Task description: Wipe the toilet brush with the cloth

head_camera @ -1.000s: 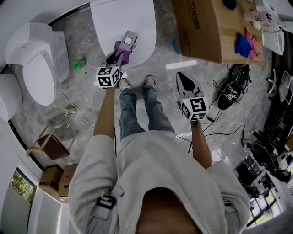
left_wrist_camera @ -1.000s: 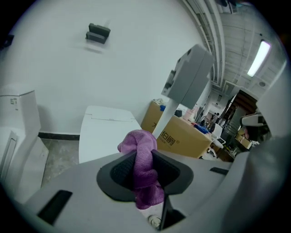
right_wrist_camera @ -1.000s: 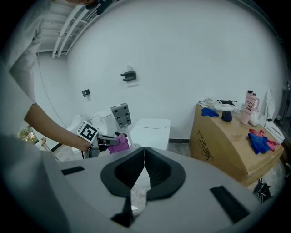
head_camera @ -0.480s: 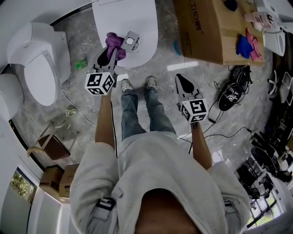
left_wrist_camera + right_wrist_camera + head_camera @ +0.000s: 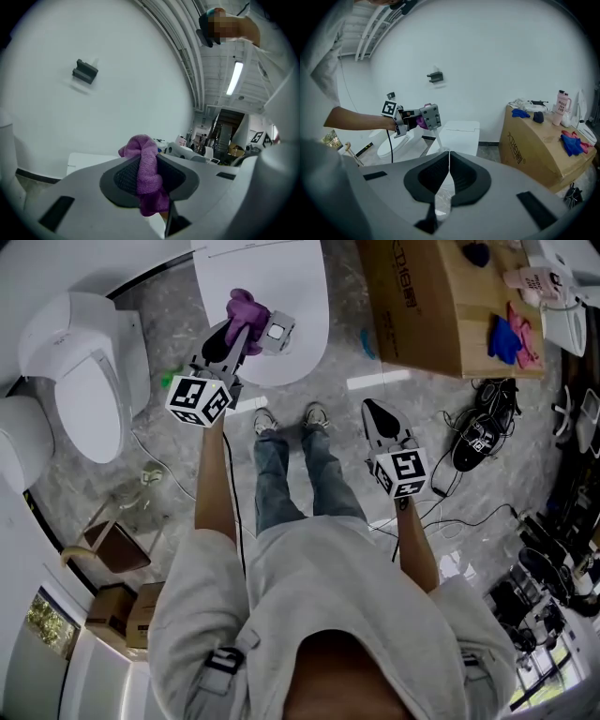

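My left gripper (image 5: 234, 329) is shut on a crumpled purple cloth (image 5: 246, 306), which bulges out of the jaws (image 5: 145, 164). The cloth sits against the left side of the toilet brush's flat grey head (image 5: 278, 332), above a white toilet lid. In the right gripper view, the brush head (image 5: 431, 116) shows beside the cloth (image 5: 421, 122). A thin white handle (image 5: 432, 140) runs from it down into my right gripper (image 5: 449, 161). That gripper (image 5: 372, 411) is shut on the handle, low and to the right of the person's feet. The left gripper view does not show the brush.
A white toilet (image 5: 89, 381) stands at the left and another toilet's lid (image 5: 291, 277) lies straight ahead. A cardboard box (image 5: 422, 306) at the right carries blue gloves (image 5: 506, 338) and a pink bottle. Black shoes (image 5: 473, 442) and cables lie on the floor at the right.
My left gripper has moved forward and left with the cloth, from below the brush head to its left side. The right gripper has barely moved.
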`<action>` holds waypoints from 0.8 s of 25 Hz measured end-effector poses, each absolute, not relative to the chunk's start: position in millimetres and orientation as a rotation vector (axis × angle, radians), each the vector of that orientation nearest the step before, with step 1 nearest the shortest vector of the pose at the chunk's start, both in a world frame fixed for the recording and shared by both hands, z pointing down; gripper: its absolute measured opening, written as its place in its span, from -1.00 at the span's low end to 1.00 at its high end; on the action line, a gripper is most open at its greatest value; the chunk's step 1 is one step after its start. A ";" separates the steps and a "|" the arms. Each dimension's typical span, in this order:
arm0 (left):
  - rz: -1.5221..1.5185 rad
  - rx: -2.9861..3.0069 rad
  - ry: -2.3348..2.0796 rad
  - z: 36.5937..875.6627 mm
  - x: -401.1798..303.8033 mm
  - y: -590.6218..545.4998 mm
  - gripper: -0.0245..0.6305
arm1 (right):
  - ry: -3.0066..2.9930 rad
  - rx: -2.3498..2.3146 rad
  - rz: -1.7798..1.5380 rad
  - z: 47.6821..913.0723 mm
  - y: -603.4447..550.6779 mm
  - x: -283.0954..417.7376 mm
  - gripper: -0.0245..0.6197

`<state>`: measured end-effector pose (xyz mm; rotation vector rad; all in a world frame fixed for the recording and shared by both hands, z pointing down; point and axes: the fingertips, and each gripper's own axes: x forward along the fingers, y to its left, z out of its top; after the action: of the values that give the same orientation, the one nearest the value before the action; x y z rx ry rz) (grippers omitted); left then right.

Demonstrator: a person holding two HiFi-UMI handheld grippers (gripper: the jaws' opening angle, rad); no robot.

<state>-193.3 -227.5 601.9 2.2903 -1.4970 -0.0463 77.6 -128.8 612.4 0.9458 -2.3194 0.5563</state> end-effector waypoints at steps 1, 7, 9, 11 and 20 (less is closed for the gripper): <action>-0.057 2.290 -1.470 605.3 -192.0 -229.4 -0.60 | -2.319 0.944 0.557 613.4 -129.0 76.0 -0.82; 0.022 2.267 -1.393 634.9 -184.1 -232.8 -0.60 | -2.310 0.938 0.559 616.6 -132.3 72.8 -0.82; 0.042 2.255 -1.377 644.6 -185.0 -233.4 -0.60 | -2.306 0.940 0.560 617.5 -134.7 70.5 -0.82; 0.058 2.234 -1.360 656.4 -185.5 -234.2 -0.60 | -2.305 0.940 0.560 618.4 -137.1 68.6 -0.82; 0.144 2.140 -1.283 712.3 -169.6 -229.1 -0.60 | -2.306 0.936 0.561 620.7 -143.9 68.2 -0.82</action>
<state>-169.6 -229.1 712.3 2.1396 -1.2826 0.1442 68.2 -143.9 620.7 0.9355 -2.3060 0.5614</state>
